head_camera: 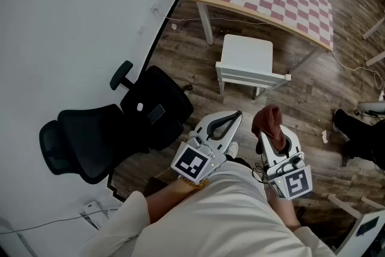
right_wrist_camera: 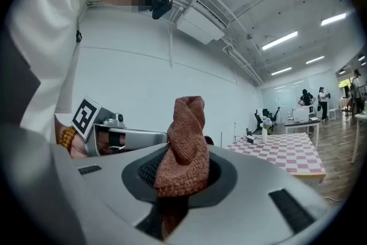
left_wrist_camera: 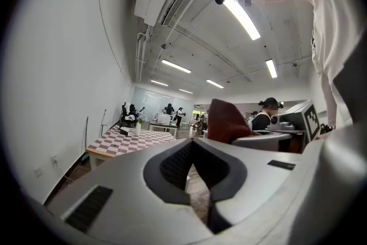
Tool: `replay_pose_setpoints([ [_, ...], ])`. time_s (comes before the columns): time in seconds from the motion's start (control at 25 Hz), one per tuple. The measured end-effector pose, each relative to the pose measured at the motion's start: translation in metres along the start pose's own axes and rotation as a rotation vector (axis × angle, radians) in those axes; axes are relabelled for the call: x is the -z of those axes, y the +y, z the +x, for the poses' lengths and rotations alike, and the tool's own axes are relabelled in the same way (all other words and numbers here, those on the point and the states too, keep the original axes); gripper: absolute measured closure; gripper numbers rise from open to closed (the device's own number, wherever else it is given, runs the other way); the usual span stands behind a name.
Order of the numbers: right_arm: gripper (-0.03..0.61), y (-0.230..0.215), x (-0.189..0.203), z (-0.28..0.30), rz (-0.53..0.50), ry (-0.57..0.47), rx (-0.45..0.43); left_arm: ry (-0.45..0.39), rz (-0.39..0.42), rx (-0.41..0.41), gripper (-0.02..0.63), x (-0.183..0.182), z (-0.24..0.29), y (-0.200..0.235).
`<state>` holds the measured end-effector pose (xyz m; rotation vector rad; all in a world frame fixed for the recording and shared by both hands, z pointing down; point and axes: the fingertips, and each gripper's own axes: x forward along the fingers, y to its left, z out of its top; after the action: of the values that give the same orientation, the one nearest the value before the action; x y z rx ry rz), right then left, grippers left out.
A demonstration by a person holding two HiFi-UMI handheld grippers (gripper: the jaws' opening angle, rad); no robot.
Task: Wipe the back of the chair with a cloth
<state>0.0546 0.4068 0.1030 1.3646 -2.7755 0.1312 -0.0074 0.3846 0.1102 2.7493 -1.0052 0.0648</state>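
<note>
- The right gripper has its jaws closed on a reddish-brown terry cloth. They pinch its lower part, and a twisted fold stands up out of the jaws.
- The left gripper has its jaws brought together at the tips, with nothing between them.
- In the head view, the black office chair sits well apart from both pairs of jaws, off to the left of the left jaws. Its backrest is untouched by the cloth.
- The cloth looks light, soft and limp. It should fold flat against the backrest, but could drag out of a shallow pinch, so a deep bite near its middle seems best.
- The chair probably rolls or swivels under pressure. The free left jaws could steady the backrest's edge.
</note>
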Motion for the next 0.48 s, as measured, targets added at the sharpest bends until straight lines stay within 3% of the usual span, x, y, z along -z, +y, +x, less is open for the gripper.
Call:
replay_pose_setpoints([
  [0.48, 0.494, -0.022, 0.009, -0.012, 0.024, 0.001, -0.013, 0.016, -0.007, -0.023, 0.601, 0.009, 0.019, -0.012],
])
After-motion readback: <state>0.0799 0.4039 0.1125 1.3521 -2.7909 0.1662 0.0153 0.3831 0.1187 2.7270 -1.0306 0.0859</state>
